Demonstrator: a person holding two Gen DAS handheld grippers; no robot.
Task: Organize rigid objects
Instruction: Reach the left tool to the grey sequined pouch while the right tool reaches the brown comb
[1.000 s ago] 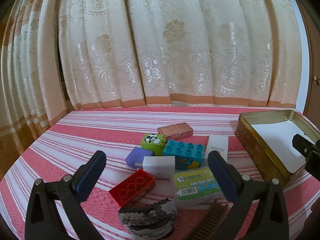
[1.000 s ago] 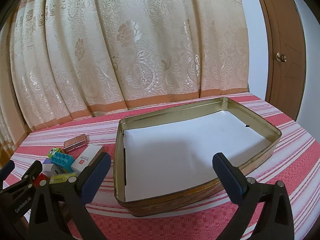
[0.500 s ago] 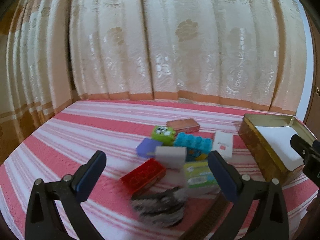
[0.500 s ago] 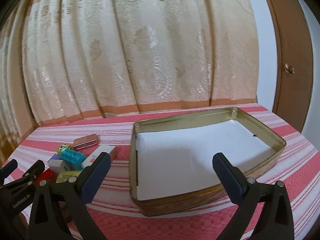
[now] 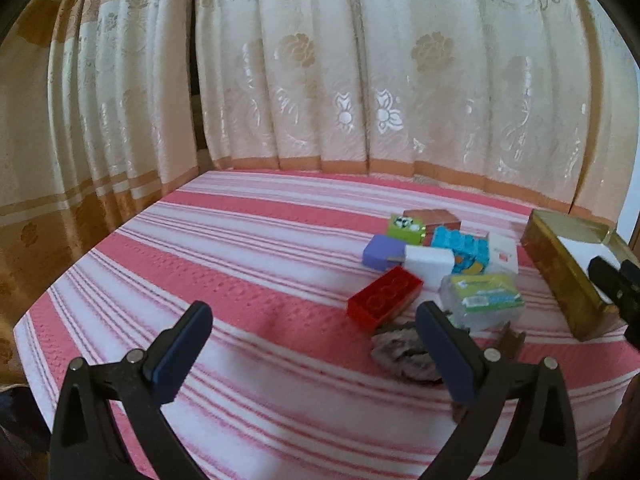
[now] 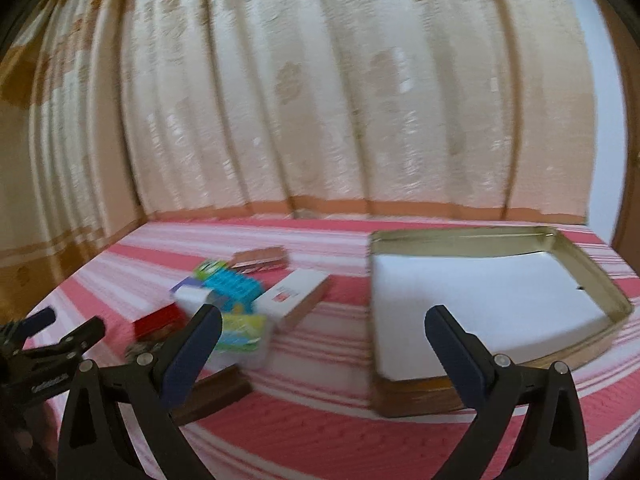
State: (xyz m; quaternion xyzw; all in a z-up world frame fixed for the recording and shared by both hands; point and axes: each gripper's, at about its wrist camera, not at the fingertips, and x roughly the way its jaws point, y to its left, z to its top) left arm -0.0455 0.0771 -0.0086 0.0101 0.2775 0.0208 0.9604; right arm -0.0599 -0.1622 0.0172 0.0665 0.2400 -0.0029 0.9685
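A heap of small rigid objects lies on the striped cloth: a red brick (image 5: 385,298), a white block (image 5: 429,261), a purple block (image 5: 380,251), a cyan brick (image 5: 460,246), a green block (image 5: 405,225), a copper case (image 5: 434,218), a white box (image 6: 295,296) and a clear green-labelled box (image 5: 482,300). A gold tin (image 6: 592,268) lined with white paper stands to their right. My left gripper (image 5: 314,350) hangs open, left of and nearer than the heap. My right gripper (image 6: 322,346) is open too, between heap and tin.
A dark sequinned item (image 5: 404,354) and a brown comb (image 6: 216,394) lie at the heap's near edge. Cream curtains (image 5: 320,64) close off the back and left. A wooden door frame (image 6: 624,208) shows at the far right. Striped cloth (image 5: 240,260) stretches left of the heap.
Both grippers have swung left: the heap slid right in the left wrist view, and the tin slid right in the right wrist view. Both stayed open.
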